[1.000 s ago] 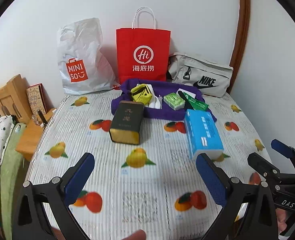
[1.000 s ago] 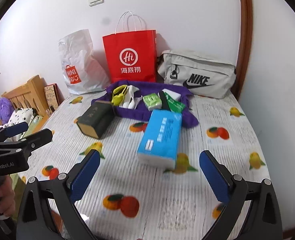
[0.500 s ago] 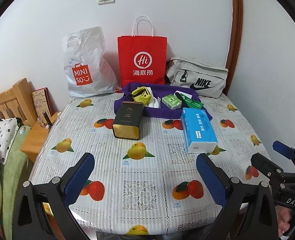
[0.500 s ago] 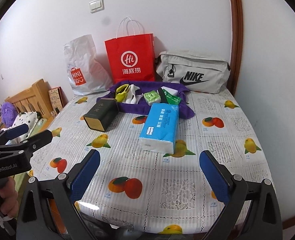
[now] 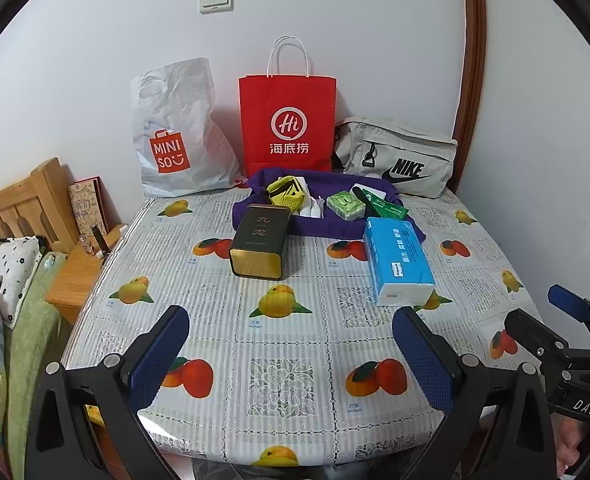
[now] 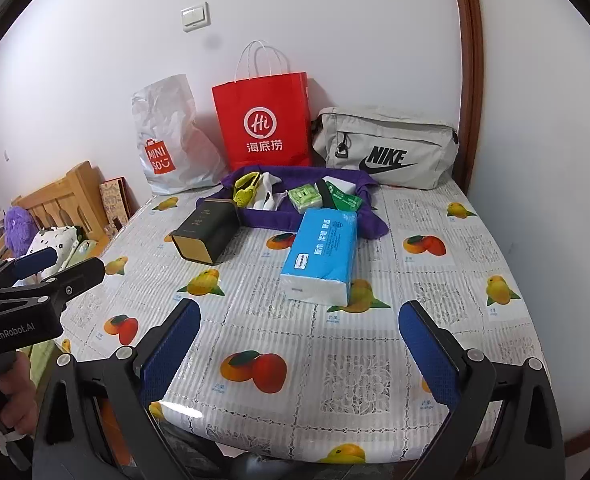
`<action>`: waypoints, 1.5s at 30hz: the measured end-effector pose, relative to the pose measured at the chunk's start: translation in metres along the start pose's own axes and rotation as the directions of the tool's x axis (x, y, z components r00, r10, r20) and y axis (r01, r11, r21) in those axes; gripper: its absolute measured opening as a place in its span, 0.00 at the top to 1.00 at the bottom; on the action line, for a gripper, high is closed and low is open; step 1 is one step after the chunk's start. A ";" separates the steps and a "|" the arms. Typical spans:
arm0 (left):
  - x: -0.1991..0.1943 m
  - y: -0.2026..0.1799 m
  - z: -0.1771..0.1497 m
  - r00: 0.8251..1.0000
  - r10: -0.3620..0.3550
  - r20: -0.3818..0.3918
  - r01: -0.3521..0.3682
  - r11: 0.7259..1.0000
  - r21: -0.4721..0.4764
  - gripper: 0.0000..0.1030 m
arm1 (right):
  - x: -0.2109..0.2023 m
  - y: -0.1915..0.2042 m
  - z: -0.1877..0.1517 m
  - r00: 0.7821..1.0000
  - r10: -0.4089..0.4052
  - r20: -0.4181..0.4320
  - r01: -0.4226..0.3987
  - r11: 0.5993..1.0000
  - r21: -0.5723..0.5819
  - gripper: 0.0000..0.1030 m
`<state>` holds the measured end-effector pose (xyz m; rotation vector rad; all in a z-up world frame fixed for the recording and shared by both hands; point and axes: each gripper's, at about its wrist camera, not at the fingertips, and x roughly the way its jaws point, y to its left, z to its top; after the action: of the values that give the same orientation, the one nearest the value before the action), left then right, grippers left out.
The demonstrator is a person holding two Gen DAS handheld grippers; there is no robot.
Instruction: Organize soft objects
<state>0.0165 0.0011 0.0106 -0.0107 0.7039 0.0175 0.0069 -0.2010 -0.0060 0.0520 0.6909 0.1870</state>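
Both tools hang spread and empty over the near edge of the tabletop (image 5: 287, 376), the left tool (image 5: 291, 354) and right tool (image 6: 301, 350) aimed at the goods, presumably held back to take in the whole spread. Nearest lies a blue tissue pack (image 6: 321, 254), flat and lengthwise, with a dark tea tin (image 5: 259, 236) on its side to its left, well apart. Behind them a purple cloth (image 5: 327, 226) is spread as a bed for small soft things: a yellow item (image 5: 287, 196), white pieces, green packets (image 5: 349, 205). Against the wall stand a Miniso bag (image 5: 175, 136), a red paper bag (image 5: 289, 128) and a Nike pouch (image 5: 399, 160), likely propped for room
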 end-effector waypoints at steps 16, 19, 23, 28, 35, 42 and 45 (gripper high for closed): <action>-0.002 -0.001 -0.001 1.000 0.000 -0.004 0.000 1.000 0.000 0.00 | 0.001 0.002 0.000 1.000 0.004 -0.007 -0.004 1.000 -0.002 0.04; -0.001 -0.001 -0.001 1.000 -0.001 -0.003 0.001 1.000 -0.001 0.00 | 0.001 0.002 0.000 1.000 0.004 -0.007 -0.004 1.000 -0.003 0.04; 0.000 -0.001 0.000 1.000 -0.001 -0.004 0.001 1.000 0.000 0.00 | 0.000 0.003 0.000 1.000 0.005 -0.004 -0.005 1.000 -0.002 0.04; -0.001 -0.002 -0.003 1.000 -0.004 -0.006 0.004 1.000 0.002 0.00 | 0.000 0.002 0.000 1.000 0.004 -0.005 -0.004 1.000 -0.002 0.04; -0.002 -0.002 -0.006 1.000 -0.005 -0.007 0.005 1.000 0.000 0.00 | -0.001 0.001 0.001 1.000 0.004 -0.003 -0.004 1.000 0.001 0.04; -0.002 -0.002 -0.006 1.000 -0.003 -0.008 0.003 1.000 0.003 0.00 | -0.001 0.001 0.001 1.000 0.004 -0.002 -0.004 1.000 0.000 0.04; -0.002 -0.002 -0.006 1.000 -0.005 -0.008 0.005 1.000 0.001 0.00 | -0.001 0.001 0.001 1.000 0.003 -0.004 -0.003 1.000 0.001 0.04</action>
<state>0.0106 -0.0008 0.0075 -0.0114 0.7117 0.0122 0.0067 -0.2001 -0.0050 0.0534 0.6950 0.1896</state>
